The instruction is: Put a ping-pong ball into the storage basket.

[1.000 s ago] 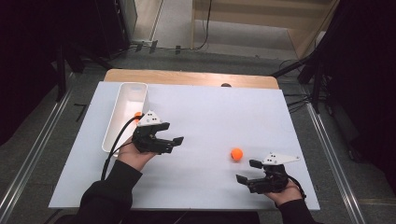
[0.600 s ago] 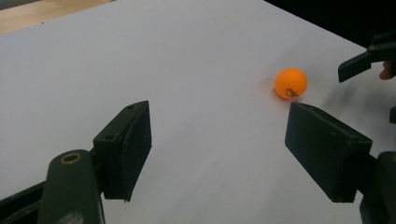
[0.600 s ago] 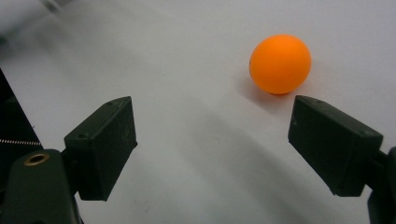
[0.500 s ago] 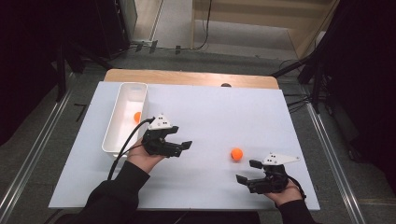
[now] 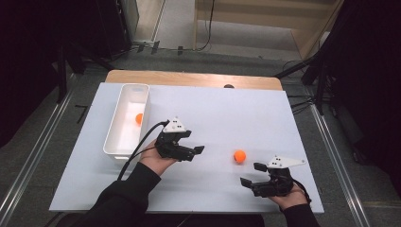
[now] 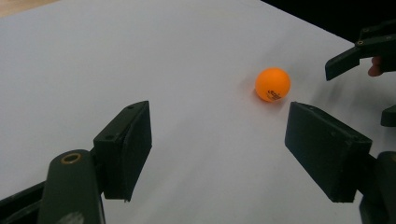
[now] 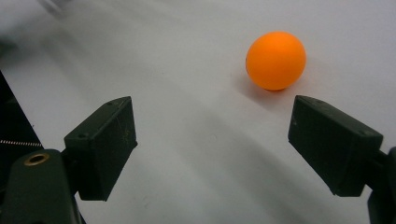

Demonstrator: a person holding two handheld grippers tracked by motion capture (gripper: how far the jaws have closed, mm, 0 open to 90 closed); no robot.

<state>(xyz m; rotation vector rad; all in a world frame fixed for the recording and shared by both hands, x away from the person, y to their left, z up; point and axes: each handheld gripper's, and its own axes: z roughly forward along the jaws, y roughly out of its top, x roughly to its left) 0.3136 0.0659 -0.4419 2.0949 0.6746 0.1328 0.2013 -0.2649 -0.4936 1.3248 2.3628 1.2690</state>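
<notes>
1. Since the earlier frames the left gripper (image 5: 196,152) has come away from the white bin (image 5: 113,142) and travelled across the white surface (image 5: 227,113) toward the loose orange ball (image 5: 239,156); the right gripper (image 5: 253,174) has kept its place near the front edge.
2. The left gripper's jaws stand wide apart with nothing between them. In the left gripper view the orange ball (image 6: 272,84) lies ahead of the jaws, nearer the right-hand one, not yet inside the gap.
3. The right gripper's jaws are also spread wide and hold nothing. In the right gripper view the orange ball (image 7: 276,60) sits on the surface just beyond the tip of the right-hand jaw.
4. A second orange ball (image 5: 138,118) already rests inside the bin, against its right wall.
5. Judged from this, the work of moving balls into the bin looks about half done: one ball is in, one lies on the surface between the two grippers, near both but touching neither.
6. What is left: close on the loose ball, carry it to the bin and let it go there. The ball may roll if a jaw nudges it first.
</notes>
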